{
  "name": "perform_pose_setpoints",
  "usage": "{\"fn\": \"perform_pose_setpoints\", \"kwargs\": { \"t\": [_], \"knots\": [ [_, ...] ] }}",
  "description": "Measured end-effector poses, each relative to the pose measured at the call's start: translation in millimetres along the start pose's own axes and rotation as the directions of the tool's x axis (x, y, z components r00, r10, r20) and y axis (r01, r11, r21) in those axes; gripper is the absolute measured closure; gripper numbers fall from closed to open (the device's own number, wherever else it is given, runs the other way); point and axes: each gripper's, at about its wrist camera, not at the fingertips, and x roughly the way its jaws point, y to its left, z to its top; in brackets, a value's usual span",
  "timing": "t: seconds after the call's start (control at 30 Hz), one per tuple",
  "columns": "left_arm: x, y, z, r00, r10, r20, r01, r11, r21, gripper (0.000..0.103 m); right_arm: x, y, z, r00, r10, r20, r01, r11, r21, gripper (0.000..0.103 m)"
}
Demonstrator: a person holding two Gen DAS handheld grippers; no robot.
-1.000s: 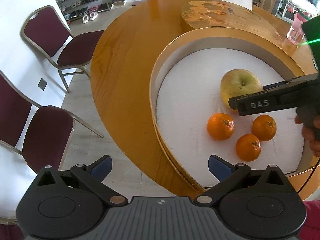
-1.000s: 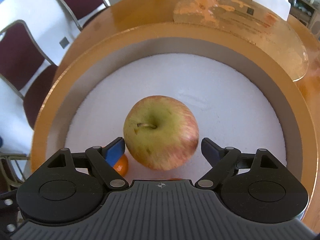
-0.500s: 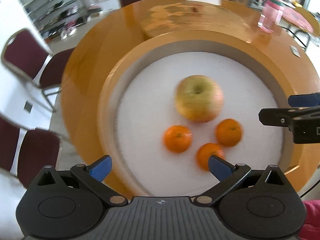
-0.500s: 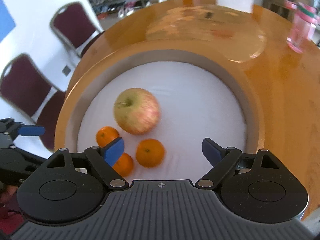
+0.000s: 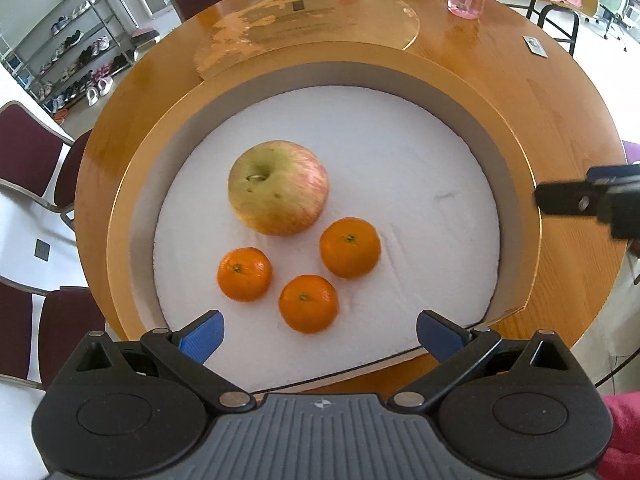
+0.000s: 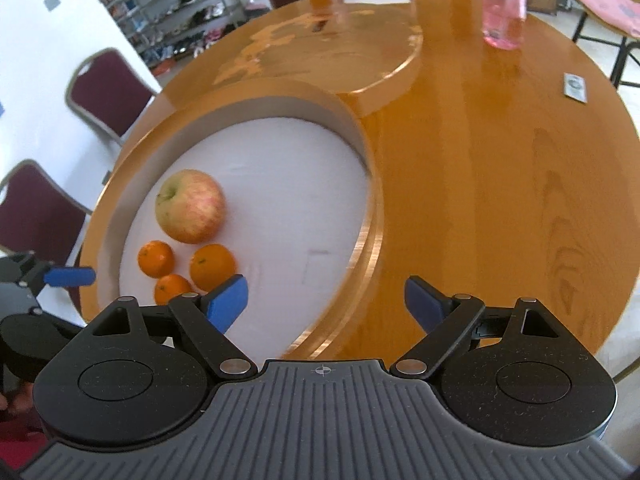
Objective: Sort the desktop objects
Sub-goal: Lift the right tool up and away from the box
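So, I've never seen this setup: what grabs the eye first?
A big red-green apple sits on the white liner of a round wooden tray, with three small oranges clustered just in front of it. Farther back on the orange wooden table stands a pink bottle.

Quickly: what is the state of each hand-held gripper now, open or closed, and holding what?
Left hand-held gripper: open, holding nothing.
Right hand-held gripper: open, holding nothing.

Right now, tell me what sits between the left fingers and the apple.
In the left wrist view, three mandarins lie on the white pad before the apple.
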Motion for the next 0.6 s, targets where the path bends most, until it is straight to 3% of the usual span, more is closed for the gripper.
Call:
{"fn": "perform_pose_setpoints", "kwargs": {
  "t": [0.13,0.3,0.47,0.6],
  "knots": [
    [-9,-2,9,0.994,-0.058,0.09,0.058,0.998,-0.003,0.001,-16,-21,1,0.995,-0.09,0.048,0.088,0.996,0.028,0.014],
    [-17,-8,41,0.964,-0.106,0.244,0.11,0.994,-0.006,0.001,-46,-45,6,0.967,-0.211,0.143,0.198,0.975,0.101,0.014],
    [-43,-4,78,0.895,-0.163,0.414,0.191,0.981,-0.026,0.001,-80,-51,25,0.921,-0.321,0.219,0.294,0.944,0.147,0.015],
    [-82,21,105,0.82,-0.179,0.544,0.236,0.971,-0.038,0.001,-128,-25,53,0.856,-0.386,0.345,0.375,0.922,0.099,0.015]
  ]
}}
